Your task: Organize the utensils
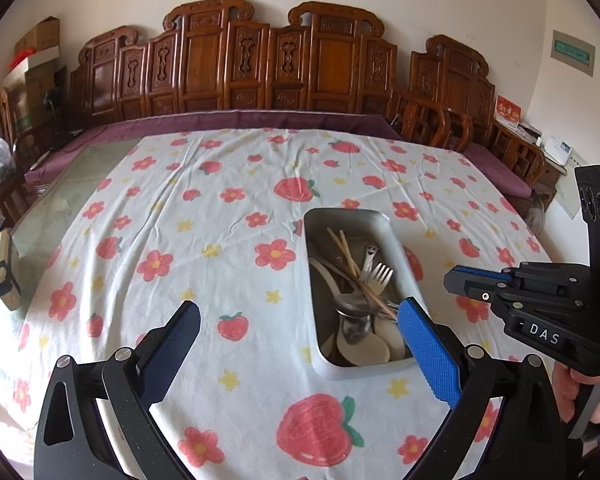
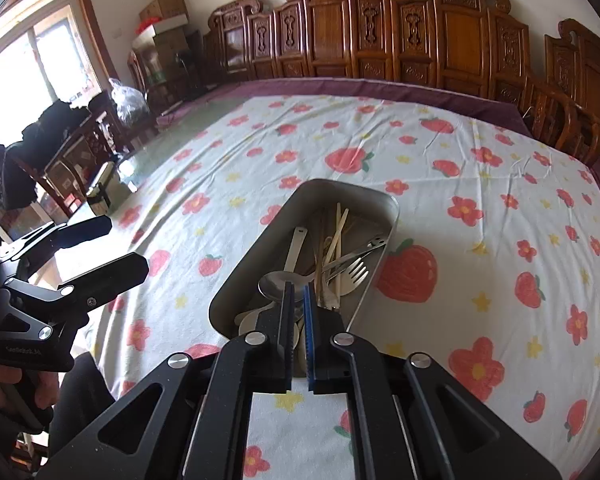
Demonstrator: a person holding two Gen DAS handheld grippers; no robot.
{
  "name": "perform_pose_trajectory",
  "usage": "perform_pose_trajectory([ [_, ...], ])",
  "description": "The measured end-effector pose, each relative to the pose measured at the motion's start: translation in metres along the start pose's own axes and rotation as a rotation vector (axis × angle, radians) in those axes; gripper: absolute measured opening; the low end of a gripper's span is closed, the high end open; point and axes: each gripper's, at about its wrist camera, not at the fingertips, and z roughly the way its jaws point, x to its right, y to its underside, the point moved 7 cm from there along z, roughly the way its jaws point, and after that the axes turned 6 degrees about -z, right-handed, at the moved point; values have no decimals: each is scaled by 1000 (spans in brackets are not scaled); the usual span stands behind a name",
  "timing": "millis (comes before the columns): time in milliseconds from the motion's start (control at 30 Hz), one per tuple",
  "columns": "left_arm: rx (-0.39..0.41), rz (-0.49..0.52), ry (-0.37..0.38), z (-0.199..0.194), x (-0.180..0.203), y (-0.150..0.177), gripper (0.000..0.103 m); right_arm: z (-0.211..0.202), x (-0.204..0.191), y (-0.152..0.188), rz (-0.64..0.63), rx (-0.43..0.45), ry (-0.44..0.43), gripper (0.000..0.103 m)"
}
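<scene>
Left hand-held gripper [image 1: 300, 316] wide open and empty, just left of the metal tray [image 1: 320, 224]. Right hand-held gripper [image 2: 298, 294] nearly closed, nothing pinched, above the utensils [image 2: 332, 264] heaped in the tray. Risk: snagging the tangled pile, tipping the tray on the worktop [image 1: 220, 240]. Readable: "DAS".

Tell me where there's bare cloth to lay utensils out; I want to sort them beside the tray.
The cloth left of the tray is bare up to the glass edge. Beyond the tray, it is bare up to the purple border. The tray is crowded with spoons, forks and chopsticks; both grippers sit at its near end.
</scene>
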Motion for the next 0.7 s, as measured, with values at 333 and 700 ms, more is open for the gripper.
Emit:
perform_pose_trajectory([
  [333, 41, 21, -3, -34, 23, 6, 95, -53, 11, 13, 31, 88, 22, 28],
  [700, 132, 90, -54, -75, 62, 20, 95, -121, 26, 56, 71, 184, 200, 99],
])
